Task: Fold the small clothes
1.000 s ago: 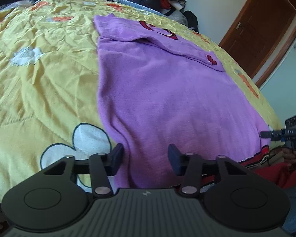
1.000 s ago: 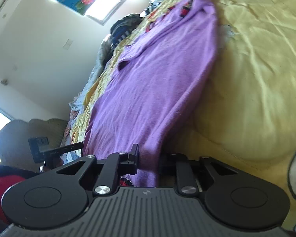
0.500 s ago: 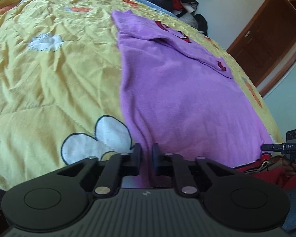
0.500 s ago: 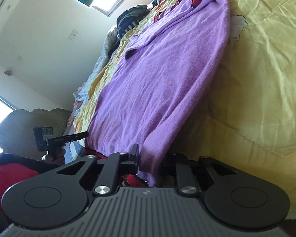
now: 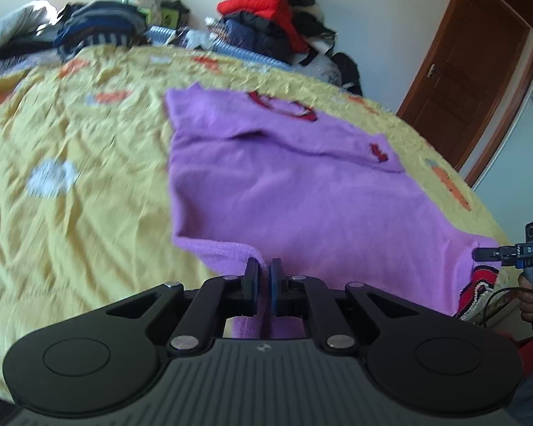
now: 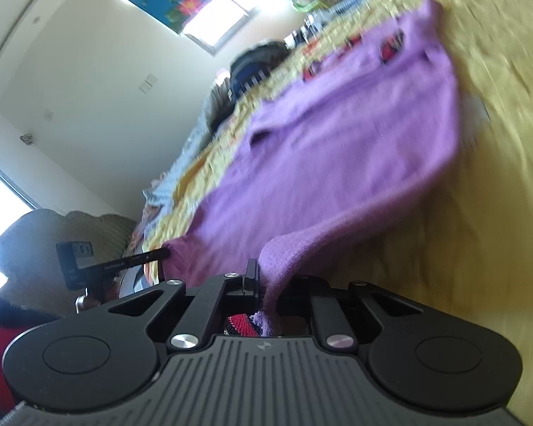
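Purple sweater (image 5: 295,191) spread across the middle of the left wrist view on a yellow quilt (image 5: 71,177), far end with red trim toward the upper centre, near hem raised off the bedding at lower centre. Left gripper (image 5: 263,277) clenched on that hem, a thin fold of knit pinched between the blue pads. Right gripper (image 6: 266,284) at lower centre of its own view, likewise clamped on the opposite hem corner, purple cloth bunched and draping down past the jaws; also visible at the right edge of the left wrist view, holding the sweater's corner there. Heaps of other clothes (image 5: 273,32) along the top of the frame, a brown door (image 5: 469,85) at upper right. Likely step: carrying the hem toward the far end for a half fold. Main risk: a shallow bite on either corner, knit slipping free under its own weight and leaving one side sagging. Also possible: uneven travel of the two hands, producing a skewed fold with edges out of line. Pulling too low could drag the body of the garment along the quilt and bunch it, wrinkling the layer beneath. A folded-in sleeve near the far end could shift or flip open if tugged. Heavy motion blur in both views, so exact depth of each grip hard to judge.
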A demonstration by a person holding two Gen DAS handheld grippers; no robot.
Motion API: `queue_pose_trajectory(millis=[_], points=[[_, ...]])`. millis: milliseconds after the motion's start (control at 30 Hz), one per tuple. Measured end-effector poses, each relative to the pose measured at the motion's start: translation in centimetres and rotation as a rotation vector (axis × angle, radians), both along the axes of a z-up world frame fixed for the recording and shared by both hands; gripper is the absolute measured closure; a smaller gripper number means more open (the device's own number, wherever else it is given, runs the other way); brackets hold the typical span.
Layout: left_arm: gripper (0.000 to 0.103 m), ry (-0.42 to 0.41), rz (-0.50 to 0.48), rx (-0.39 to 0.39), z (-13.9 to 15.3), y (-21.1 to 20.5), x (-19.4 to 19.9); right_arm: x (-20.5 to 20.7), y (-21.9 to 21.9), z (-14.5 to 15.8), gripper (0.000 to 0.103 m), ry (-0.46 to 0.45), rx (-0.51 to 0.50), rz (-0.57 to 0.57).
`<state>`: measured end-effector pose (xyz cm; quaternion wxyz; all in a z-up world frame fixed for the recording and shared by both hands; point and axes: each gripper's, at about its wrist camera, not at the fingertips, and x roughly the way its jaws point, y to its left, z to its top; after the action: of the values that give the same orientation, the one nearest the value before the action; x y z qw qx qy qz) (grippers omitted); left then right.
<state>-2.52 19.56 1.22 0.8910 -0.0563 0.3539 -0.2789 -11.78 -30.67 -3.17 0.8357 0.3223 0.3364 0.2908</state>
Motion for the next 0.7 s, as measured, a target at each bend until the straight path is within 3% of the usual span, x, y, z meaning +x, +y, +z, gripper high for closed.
queue_pose_trajectory(millis=[133, 367, 533, 700], points=[[0.096, -0.060, 0.007, 0.016, 1.6, -2.0, 0.8, 1.8, -0.2, 1.3, 0.090, -0.048, 0.004, -0.039], [0.096, -0.169, 0.094, 0.175, 2.5, -6.2, 2.8, 4.5, -0.3, 2.6, 0.090, -0.084, -0.058, -0.134], [0.097, -0.218, 0.183, 0.220, 2.8, -8.0, 4.3, 6.3, -0.7, 2.7, 0.090, -0.089, -0.103, -0.223], [0.097, -0.189, 0.197, 0.228, 2.8, -8.1, 5.3, 7.3, -0.7, 3.0, 0.090, -0.100, -0.162, -0.264]])
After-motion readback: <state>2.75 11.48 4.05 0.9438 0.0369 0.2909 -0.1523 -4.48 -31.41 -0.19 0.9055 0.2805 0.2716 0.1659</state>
